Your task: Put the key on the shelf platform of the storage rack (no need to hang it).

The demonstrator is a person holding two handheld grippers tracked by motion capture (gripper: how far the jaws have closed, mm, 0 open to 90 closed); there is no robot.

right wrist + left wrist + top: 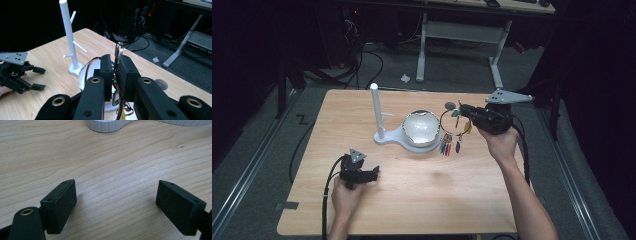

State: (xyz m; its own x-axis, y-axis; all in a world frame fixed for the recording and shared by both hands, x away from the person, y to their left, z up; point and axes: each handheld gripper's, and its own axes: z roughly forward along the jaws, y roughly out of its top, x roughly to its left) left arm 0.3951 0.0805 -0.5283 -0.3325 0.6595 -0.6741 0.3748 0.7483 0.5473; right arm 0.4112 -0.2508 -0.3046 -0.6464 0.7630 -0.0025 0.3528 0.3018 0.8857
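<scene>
While my left hand rests low on the table [312, 210], its left gripper [373, 173] lies level on the wood with jaws wide apart and nothing between them, aimed toward the white stand [379, 112] and the bowl [421, 127]. Farther right, my raised right hand [499, 142] holds the right gripper [114, 72] clamped on the key ring [451, 122], whose coloured tags dangle just beside the bowl.

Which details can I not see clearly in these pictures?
- Key ring: its coloured tags are too small to identify in the high view.
- Ring's lower part: hidden behind the right tool in its own view.
- White stand: cut off by the top edge in the left gripper view.
</scene>
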